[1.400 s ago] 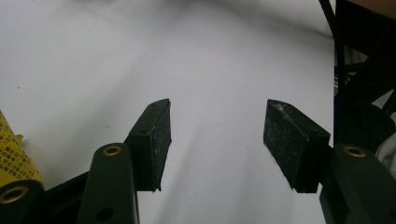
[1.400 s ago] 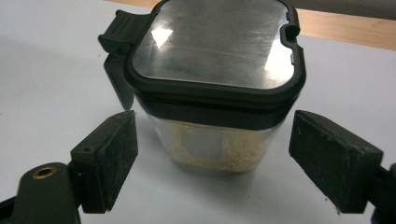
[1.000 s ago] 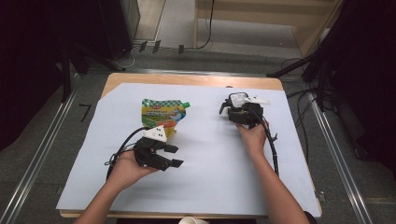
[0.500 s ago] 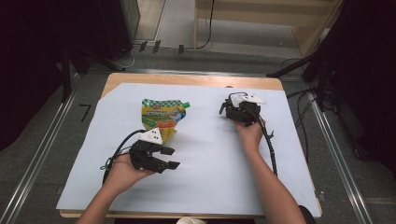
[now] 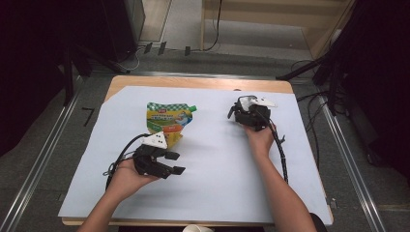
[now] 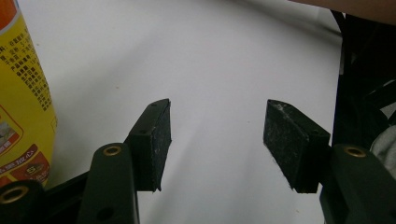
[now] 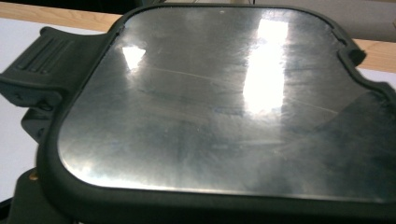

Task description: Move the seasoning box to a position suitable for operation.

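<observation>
The left gripper [image 5: 169, 163] rests on the white surface [image 5: 217, 179] with its fingers [image 6: 152, 142] open and nothing between them. The green and yellow pouch [image 5: 169, 121] lies flat at its 12 o'clock, just beside it. The right gripper [image 5: 249, 113] sits well apart at 2 o'clock; whether its fingers are open or closed I cannot tell.

Both forearms are bare, with no sleeve reaching the wrists. The left hand-held gripper [image 5: 177, 163] is a black body topped by a grey three-cornered plate, and a black cable loops from its back. Its two black arms each carry a brass-ringed screw hole and end in a flat, scuffed black pad. The right hand-held gripper [image 5: 238, 112] is black too, with a pale plate and a trailing black cable.
</observation>
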`<state>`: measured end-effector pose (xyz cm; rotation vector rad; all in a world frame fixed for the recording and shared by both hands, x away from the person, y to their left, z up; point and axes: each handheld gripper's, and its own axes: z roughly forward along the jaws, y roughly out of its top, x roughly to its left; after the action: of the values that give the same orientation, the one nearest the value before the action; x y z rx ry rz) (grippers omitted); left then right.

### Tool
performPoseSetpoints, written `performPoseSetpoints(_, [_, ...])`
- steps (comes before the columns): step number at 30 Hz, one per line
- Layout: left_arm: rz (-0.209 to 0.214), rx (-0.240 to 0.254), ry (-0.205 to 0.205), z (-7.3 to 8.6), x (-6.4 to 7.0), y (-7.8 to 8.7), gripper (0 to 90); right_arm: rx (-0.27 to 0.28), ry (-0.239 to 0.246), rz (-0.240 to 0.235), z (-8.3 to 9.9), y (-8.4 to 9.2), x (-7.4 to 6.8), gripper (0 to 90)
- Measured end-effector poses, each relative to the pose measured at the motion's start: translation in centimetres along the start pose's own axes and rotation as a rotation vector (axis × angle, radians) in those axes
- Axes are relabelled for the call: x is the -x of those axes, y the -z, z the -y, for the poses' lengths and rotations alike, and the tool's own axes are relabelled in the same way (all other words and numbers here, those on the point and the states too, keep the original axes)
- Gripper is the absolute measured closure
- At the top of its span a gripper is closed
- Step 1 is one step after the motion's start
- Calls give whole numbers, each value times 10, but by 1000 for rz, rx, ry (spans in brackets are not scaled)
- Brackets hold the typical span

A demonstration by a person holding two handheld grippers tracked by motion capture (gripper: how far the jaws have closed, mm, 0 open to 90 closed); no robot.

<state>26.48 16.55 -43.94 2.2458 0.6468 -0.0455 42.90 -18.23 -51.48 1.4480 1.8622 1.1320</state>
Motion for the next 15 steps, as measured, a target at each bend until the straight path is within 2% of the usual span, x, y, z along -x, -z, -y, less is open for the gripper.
performPoseSetpoints(7, [13, -1, 0, -3, -2, -3, 416, 12, 10, -28, -3, 10, -4, 153])
performPoseSetpoints(12, [27, -8, -7, -7, -2, -8, 409, 18, 42, -55, -5, 23, -12, 153])
performPoseSetpoints(15, [34, -14, -14, -9, -3, -10, 407, 18, 37, -81, -5, 31, -15, 153])
